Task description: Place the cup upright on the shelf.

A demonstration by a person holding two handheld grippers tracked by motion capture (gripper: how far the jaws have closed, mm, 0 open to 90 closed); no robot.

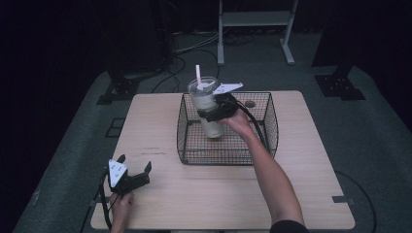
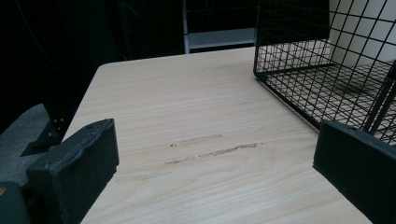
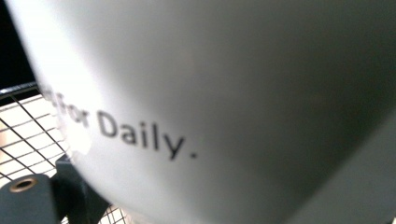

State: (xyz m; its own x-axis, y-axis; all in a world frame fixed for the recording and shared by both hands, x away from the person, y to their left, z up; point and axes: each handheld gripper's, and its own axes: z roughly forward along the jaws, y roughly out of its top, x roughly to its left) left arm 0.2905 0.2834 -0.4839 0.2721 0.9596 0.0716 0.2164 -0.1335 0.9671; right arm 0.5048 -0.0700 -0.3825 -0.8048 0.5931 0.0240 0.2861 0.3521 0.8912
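Note:
A white tumbler (image 1: 208, 109) with a clear lid and a white straw stands upright inside the black wire basket (image 1: 267, 136), its base near the basket floor. My right gripper (image 1: 210, 114) is shut on the tumbler's middle. Up close in the right gripper view, the tumbler's white wall (image 3: 224, 93) carries the printed words "for Daily." My left gripper (image 1: 134, 167) rests open near the table's front left corner, nothing between its jaws. In the left gripper view the wide-apart fingers (image 2: 74, 168) frame bare wood, and the basket (image 2: 299, 70) stands ahead to the right.
The wooden table (image 1: 160, 121) has faint scuff marks (image 2: 210, 149) in front of my left gripper. A metal stand (image 1: 255, 19) and cables lie on the dark floor beyond the far edge.

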